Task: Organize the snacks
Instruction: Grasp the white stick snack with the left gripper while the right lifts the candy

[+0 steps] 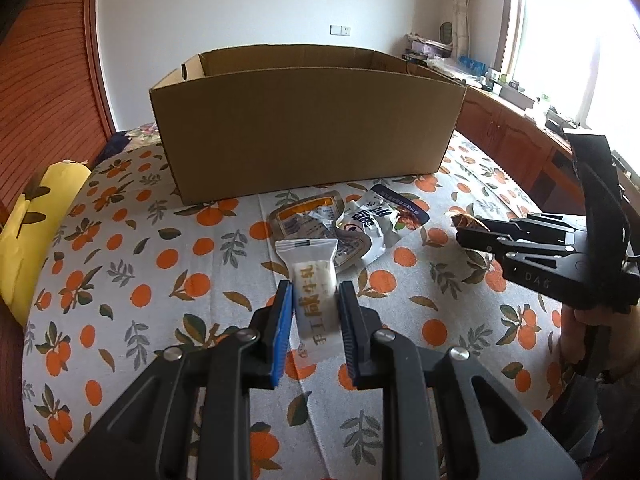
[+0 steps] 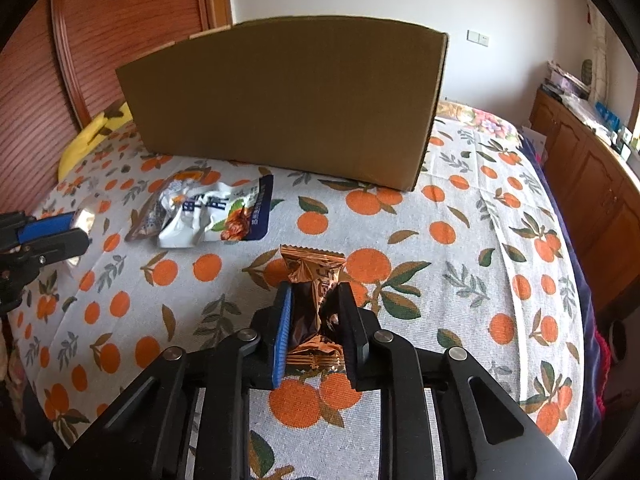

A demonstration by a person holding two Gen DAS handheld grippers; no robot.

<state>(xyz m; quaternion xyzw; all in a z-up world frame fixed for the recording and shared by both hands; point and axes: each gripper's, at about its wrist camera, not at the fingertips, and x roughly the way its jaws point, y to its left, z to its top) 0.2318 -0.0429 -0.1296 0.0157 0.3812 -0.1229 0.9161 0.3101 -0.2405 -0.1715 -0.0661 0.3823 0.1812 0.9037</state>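
Note:
My left gripper (image 1: 315,292) is shut on a white snack packet (image 1: 316,292) with printed characters, held a little above the bed cover. My right gripper (image 2: 314,294) is shut on a bronze foil candy wrapper (image 2: 314,280), pinched at its middle. The right gripper (image 1: 460,232) also shows at the right of the left wrist view with the foil at its tip. An open cardboard box (image 1: 304,128) (image 2: 288,104) stands on the bed behind both grippers. Two more snack bags lie in front of it: a white and blue one (image 1: 380,224) (image 2: 216,212) and a clear orange-edged one (image 1: 308,220).
The bed cover (image 2: 460,240) is white with an orange fruit print. A yellow pillow (image 1: 36,224) lies at the left edge. A wooden cabinet (image 2: 592,176) with clutter runs along the right wall under a window. A hand (image 1: 588,344) holds the right gripper.

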